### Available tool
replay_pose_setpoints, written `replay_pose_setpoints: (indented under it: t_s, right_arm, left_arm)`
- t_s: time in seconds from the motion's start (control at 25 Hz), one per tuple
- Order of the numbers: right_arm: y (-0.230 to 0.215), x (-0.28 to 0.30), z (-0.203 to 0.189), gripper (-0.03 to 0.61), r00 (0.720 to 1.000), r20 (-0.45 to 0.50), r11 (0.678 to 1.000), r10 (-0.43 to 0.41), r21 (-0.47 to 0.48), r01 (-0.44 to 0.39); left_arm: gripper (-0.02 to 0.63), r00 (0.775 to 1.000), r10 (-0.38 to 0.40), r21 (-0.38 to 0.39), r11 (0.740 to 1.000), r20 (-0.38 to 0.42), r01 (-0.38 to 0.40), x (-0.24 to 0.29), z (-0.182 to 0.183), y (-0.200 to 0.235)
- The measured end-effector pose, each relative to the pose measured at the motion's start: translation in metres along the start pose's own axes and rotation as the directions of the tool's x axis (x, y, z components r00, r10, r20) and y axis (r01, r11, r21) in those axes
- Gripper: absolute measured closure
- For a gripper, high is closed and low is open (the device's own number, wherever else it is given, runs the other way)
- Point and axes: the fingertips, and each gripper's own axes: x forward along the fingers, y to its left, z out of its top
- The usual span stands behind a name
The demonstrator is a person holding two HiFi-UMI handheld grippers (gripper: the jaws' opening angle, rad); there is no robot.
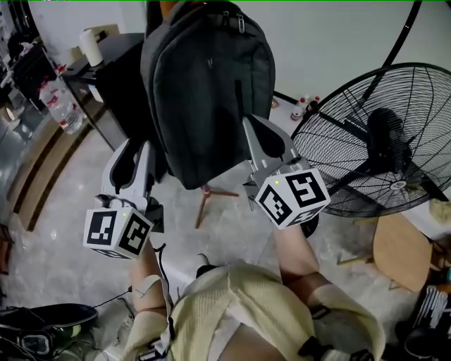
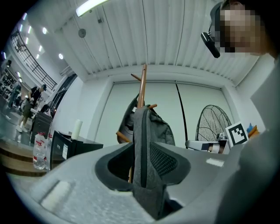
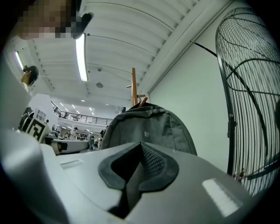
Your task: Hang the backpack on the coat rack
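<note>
One large fan point(image 1: 384, 137) stands close beside the backpack point(image 1: 204, 92).

Head view comes through evenly lit but a touch dim. Soft white light bounces off the pale painted wall point(image 1: 331, 35) at upper right. The dark grey fabric backpack point(image 1: 208, 92) at top centre reads almost black and its folds are crushed. Shadows on the pale stone floor point(image 1: 63, 233) at lower left are soft-edged.

In the left gripper view, a long white ceiling tube light point(image 2: 89, 6) blows out at the top. Small spot lamps glare at far left, the corners go black, the ceiling ribs bow, and the bottom foreground is smeared out of focus.

In the right gripper view, another bright ceiling tube point(image 3: 81, 57) flares at upper left. The round black wire fan point(image 3: 253, 100) bends along the right edge.
</note>
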Motion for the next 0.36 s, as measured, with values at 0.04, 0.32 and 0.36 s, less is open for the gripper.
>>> replay_pose_setpoints:
  t_s: [0.04,0.32,0.36]
  right_arm:
    - [-0.0003,-0.0002,-0.0003,0.575,1.000,0.000,1.000,0.001,0.003,-0.001]
    - [-0.0011,-0.0052,-0.0041,0.575,1.000,-0.010,1.000,0.002,0.031,-0.001]
    - [-0.0017,-0.0058,-0.0049,0.575,1.000,-0.011,0.999,0.001,0.038,-0.001]
  left_arm:
    - [0.502,1.000,0.001,0.004,1.000,0.004,-0.001,0.0001,-0.0007,0.0004]
    - [0.502,1.000,-0.004,0.008,1.000,-0.004,0.004,-0.0020,-0.0067,-0.0022]
    - [0.502,1.000,-0.004,0.006,1.000,-0.010,0.005,-0.0020,-0.0081,-0.0029]
